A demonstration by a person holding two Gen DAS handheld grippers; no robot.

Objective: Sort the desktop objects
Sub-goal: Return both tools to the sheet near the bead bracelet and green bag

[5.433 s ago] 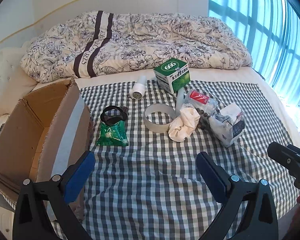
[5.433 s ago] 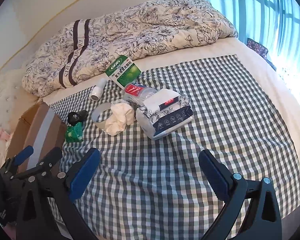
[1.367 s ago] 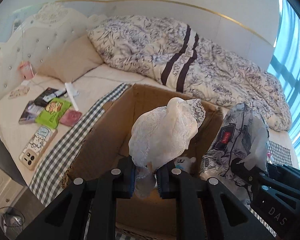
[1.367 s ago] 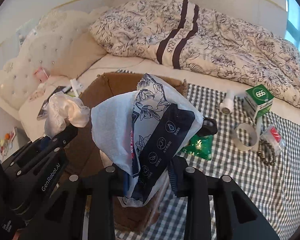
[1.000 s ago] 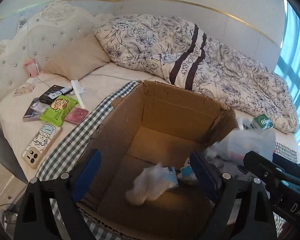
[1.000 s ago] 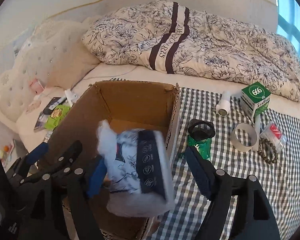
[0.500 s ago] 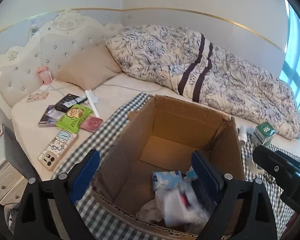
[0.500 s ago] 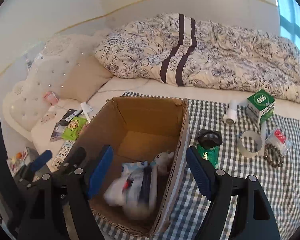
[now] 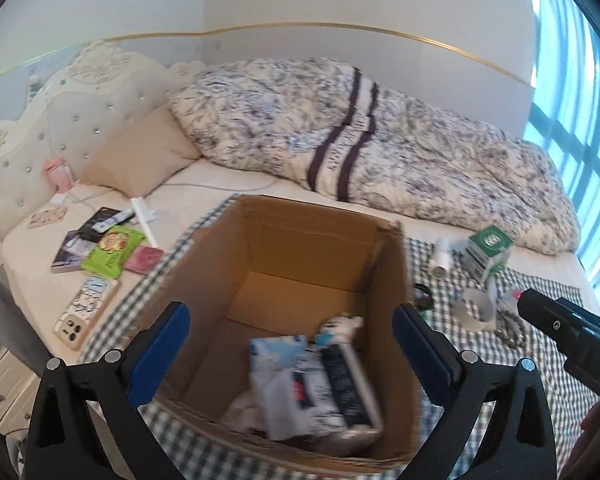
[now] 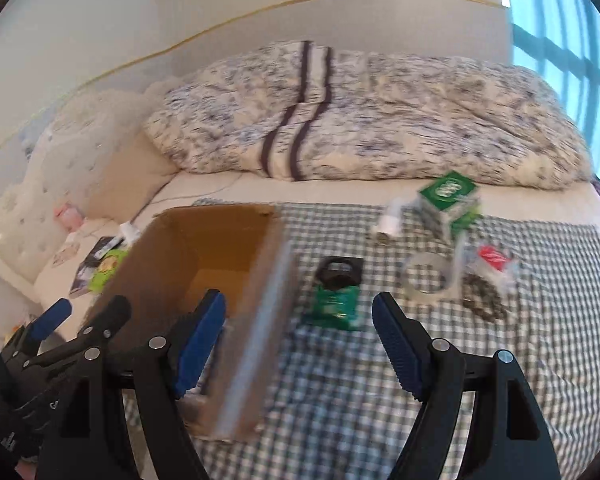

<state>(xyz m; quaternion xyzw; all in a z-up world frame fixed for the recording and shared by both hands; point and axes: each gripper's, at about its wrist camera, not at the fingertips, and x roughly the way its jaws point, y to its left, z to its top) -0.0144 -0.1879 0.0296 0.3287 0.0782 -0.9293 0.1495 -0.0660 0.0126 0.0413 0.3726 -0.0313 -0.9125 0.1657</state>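
Both claws gape empty over the cardboard box (image 9: 300,276), left gripper (image 9: 288,350) above its mouth, right gripper (image 10: 298,338) astride its near wall; beyond that wall the green packet (image 10: 336,306) and tape ring (image 10: 430,280) await sorting.

Cardboard box (image 9: 300,248) open-topped, upright on checked cloth (image 10: 540,352) on the bed. Inside, at near end: tissue pack (image 9: 340,392) with dark label, crumpled white cloth (image 9: 244,412), light-blue packet (image 9: 276,350), small white item (image 9: 342,324); all blurred. On the cloth beside box: black ring-shaped item (image 10: 337,270) touching green packet (image 10: 336,306). Further right: clear tape roll (image 10: 430,280), bead string (image 10: 482,296), clear bag with red label (image 10: 492,260), white tube (image 10: 388,224), green 999 carton (image 10: 448,200).
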